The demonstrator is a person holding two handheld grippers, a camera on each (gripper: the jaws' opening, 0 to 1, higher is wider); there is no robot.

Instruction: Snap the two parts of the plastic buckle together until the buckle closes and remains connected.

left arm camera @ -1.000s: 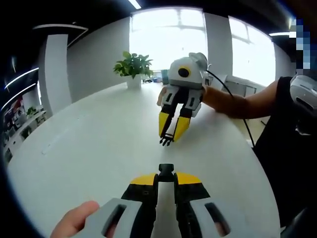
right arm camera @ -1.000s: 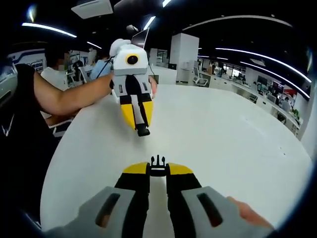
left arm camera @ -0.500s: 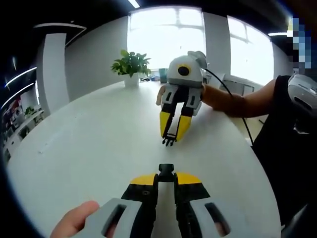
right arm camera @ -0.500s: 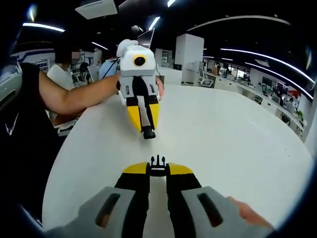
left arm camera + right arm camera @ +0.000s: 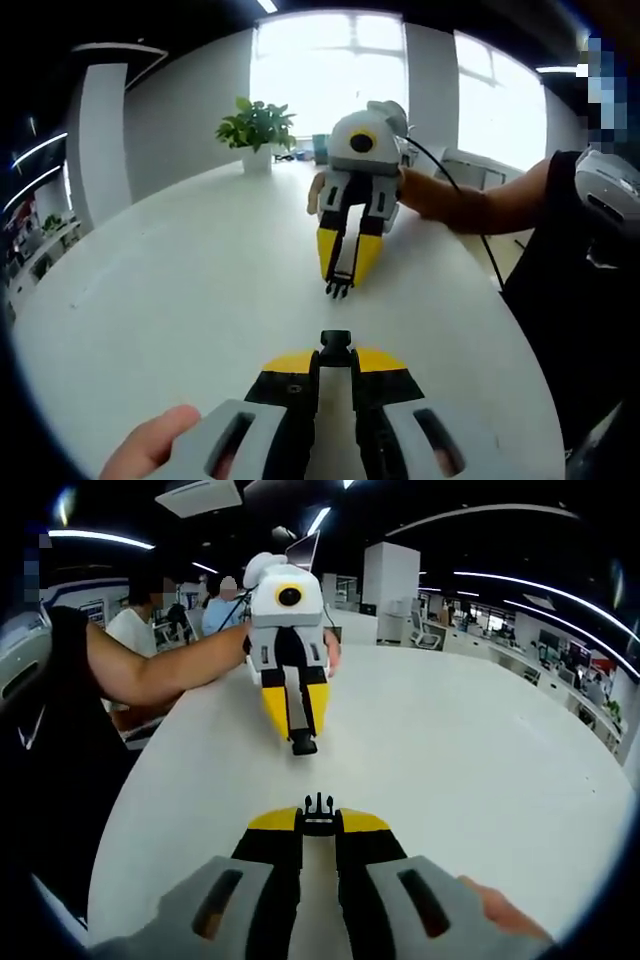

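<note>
Left gripper (image 5: 335, 352): in the left gripper view its jaws are closed on the socket half of the buckle (image 5: 335, 343), a small black piece sticking out past the yellow jaw tips. A hand (image 5: 150, 445) grips the handle at lower left. Facing it over the white worktop (image 5: 180, 290), the right gripper (image 5: 340, 288) points back, the pronged half of the buckle (image 5: 339, 289) pinched at its tip. The two halves are apart, roughly in line. A potted plant (image 5: 256, 130) stands at the far edge.

Right gripper (image 5: 318, 815): in the right gripper view its jaws are clamped on the pronged half (image 5: 318, 807), prongs forward. The left gripper (image 5: 303, 744) hangs opposite, above the worktop (image 5: 480, 760), with the socket half (image 5: 303, 745) at its tip. The person's forearm (image 5: 165, 665) reaches in from the left. A gap separates the halves.
</note>
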